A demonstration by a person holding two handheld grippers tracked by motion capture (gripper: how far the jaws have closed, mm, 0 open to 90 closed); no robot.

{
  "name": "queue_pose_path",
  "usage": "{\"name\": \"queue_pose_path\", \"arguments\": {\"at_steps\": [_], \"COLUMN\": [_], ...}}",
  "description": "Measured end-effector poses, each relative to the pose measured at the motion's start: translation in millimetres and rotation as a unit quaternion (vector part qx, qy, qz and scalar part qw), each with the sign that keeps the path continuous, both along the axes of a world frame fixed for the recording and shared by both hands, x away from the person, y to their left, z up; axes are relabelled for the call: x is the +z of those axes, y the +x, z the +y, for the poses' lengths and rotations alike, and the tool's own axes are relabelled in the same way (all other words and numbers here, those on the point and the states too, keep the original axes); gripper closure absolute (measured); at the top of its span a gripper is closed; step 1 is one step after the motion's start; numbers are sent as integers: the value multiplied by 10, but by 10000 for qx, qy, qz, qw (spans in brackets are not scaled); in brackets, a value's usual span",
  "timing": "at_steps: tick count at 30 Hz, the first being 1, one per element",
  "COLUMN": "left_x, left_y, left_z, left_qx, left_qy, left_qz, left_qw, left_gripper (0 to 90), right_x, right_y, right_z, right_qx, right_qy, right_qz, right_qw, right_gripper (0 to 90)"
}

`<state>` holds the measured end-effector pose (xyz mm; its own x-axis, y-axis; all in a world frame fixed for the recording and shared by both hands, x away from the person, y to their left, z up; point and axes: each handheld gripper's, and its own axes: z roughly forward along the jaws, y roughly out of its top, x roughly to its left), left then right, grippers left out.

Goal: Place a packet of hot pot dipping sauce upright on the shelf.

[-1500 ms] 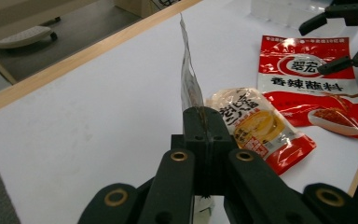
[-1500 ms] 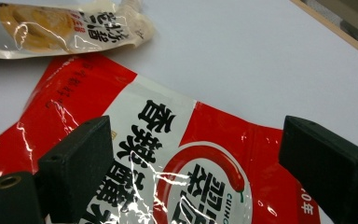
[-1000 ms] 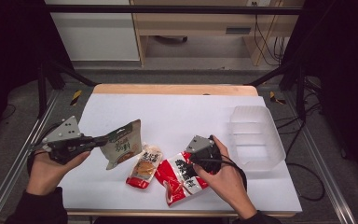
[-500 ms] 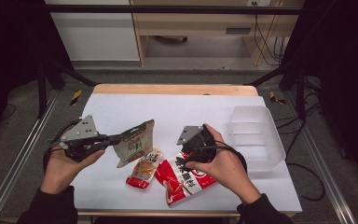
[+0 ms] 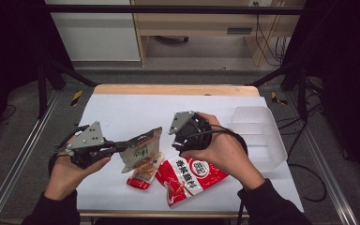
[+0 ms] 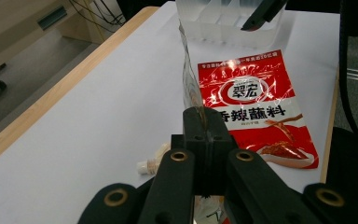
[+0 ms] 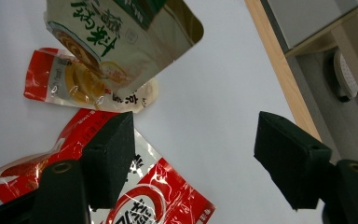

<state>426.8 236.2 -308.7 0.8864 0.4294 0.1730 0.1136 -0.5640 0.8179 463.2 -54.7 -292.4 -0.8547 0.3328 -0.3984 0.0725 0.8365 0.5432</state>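
Observation:
My left gripper (image 5: 118, 147) is shut on the edge of a beige and green sauce packet (image 5: 143, 149) and holds it above the table. In the left gripper view the packet (image 6: 189, 81) stands edge-on out of the closed jaws. My right gripper (image 5: 183, 139) hovers over a large red seasoning packet (image 5: 192, 174) that lies flat on the table. Its jaws (image 7: 193, 158) are open and have just been closing a little, with nothing between them. A small red and orange packet (image 5: 142, 177) lies under the lifted one.
A clear plastic tray (image 5: 262, 136) with compartments stands at the right of the white table top (image 5: 122, 112); it also shows far off in the left gripper view (image 6: 223, 21). The table's wooden far edge (image 5: 173, 89) borders a drop to the floor.
My left gripper has carried the beige packet to the right, over the small packet. My right gripper has risen off the red packet, and its jaws stand somewhat narrower.

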Motion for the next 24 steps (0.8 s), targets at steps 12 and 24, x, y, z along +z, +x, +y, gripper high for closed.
{"name": "queue_pose_path", "arguments": {"at_steps": [12, 24], "left_x": [-5, 7], "left_y": [-20, -39], "left_z": [-45, -52], "left_qx": [-119, -229], "left_qy": [23, -86], "left_qz": [-3, -19], "left_qw": [9999, 9997], "left_gripper": [900, 900], "right_x": [112, 50], "right_y": [45, 129], "right_z": [201, 473], "right_qx": [429, 891], "right_qy": [-192, -347], "right_qz": [0, 264], "right_qw": [9989, 9951], "right_gripper": [320, 490]}}
